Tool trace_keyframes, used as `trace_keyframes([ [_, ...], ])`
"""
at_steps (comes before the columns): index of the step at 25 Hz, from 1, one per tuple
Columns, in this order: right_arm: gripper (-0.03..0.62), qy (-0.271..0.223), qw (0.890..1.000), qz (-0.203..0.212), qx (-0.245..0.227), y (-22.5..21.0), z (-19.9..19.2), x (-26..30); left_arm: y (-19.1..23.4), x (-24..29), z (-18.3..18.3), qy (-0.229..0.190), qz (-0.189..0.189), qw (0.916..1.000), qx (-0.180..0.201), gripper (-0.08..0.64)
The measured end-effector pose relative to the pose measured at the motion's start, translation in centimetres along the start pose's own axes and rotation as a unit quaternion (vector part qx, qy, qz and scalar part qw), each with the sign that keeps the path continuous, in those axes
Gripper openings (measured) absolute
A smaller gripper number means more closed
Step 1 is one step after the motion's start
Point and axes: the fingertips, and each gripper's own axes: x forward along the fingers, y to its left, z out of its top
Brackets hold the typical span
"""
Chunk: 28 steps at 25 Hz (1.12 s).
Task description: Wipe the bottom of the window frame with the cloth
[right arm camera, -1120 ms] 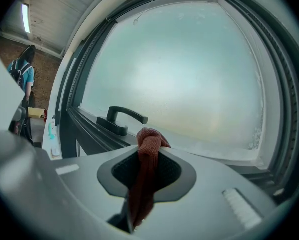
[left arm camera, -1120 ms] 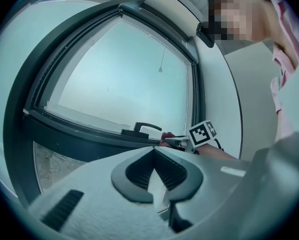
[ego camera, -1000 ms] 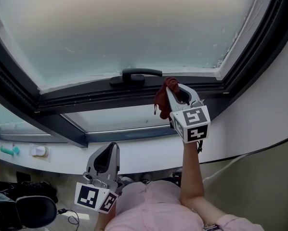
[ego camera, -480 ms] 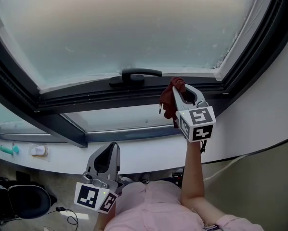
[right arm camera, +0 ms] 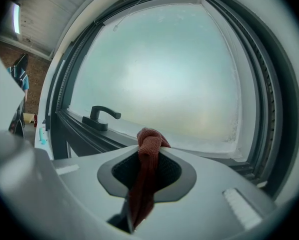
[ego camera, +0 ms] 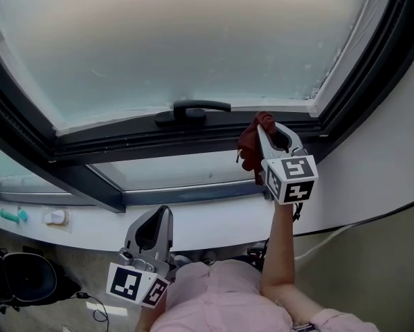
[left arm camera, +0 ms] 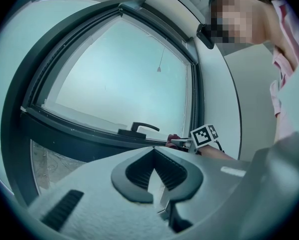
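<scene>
One arm [ego camera: 279,244] raised, right gripper [ego camera: 267,126] pinching cloth [ego camera: 250,148]

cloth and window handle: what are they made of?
cloth: woven or knit fabric, matte rust-red; ribbed weave, limp folds.
handle: rigid, smooth matte black lever, likely painted metal or hard plastic; cannot tell which.

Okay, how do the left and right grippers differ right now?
The right gripper is shut on the red cloth; the left gripper is shut on nothing. The right gripper is up at the window frame; the left gripper hangs low by the person. Both carry marker cubes.
</scene>
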Motion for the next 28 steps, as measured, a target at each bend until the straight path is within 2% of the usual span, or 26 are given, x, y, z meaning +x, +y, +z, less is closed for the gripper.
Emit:
trace_keyframes([
  [14, 0.063, -0.001, 0.998, -0.057, 0.027, -5.7, -1.1, -1.6, 0.0, 0.5, 0.0, -0.002, 0.004, 1.0000, -0.001, 0.000],
  [28, 0.063, -0.002, 0.996, -0.084, 0.042, -8.7, -1.8, -2.4, -0.1, 0.7, -0.1, -0.002, 0.003, 1.0000, -0.001, 0.001],
])
